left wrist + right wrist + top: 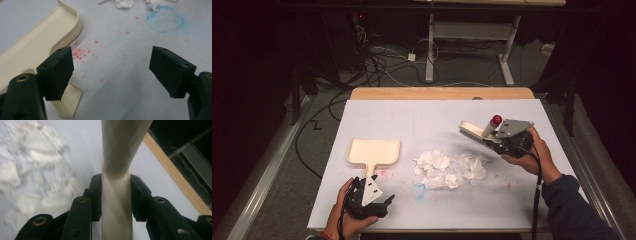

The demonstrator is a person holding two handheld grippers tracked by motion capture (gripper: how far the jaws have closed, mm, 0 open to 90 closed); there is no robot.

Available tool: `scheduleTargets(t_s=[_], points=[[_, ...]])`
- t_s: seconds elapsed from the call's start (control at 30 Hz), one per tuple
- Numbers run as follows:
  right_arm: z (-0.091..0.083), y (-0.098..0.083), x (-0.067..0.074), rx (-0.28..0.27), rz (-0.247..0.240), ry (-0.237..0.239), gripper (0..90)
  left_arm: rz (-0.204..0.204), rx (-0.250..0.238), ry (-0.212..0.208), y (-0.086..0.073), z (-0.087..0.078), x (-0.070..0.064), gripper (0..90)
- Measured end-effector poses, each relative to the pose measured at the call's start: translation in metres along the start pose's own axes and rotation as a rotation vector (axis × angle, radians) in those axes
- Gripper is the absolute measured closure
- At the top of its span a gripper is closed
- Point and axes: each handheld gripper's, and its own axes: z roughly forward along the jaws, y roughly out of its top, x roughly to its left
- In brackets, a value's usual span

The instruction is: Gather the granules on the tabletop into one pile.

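While the right gripper (506,141) clamps the brush (482,132), sweep paper scraps (451,168) low toward the dustpan (374,152); left gripper (373,203) jaws gape, empty.

The dustpan (374,151) is cream, and so is the brush (477,133), whose handle ends in a red knob (496,119). The paper scraps (451,167) are white on a pale grey-white counter (412,120) with a tan wooden edge, speckled with red specks (81,52) and a faint blue ring (165,19). Both tools (371,199) (507,142) are black with grey plates.
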Motion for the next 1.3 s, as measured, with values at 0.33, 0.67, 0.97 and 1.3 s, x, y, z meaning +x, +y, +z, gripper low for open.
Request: scheduleTargets(t_s=[0.33,0.67,0.97,1.3], points=[[-0.010,-0.023,0.035,0.111,0.103,0.013,68.4,0.022,-0.005,-0.002,0.006,0.001,-0.004,19.0],[-0.001,0.005,0.070,0.053,0.061,0.005,68.4,0.027,-0.009,-0.004,0.007,0.001,-0.003,19.0],[-0.031,0.006,0.047,-0.103,0.146,0.030,68.5,0.013,-0.008,0.007,0.005,0.000,-0.002,19.0],[-0.046,0.023,0.071,-0.215,0.115,0.246,68.5,-0.003,-0.007,0.025,0.004,-0.004,0.003,19.0]])
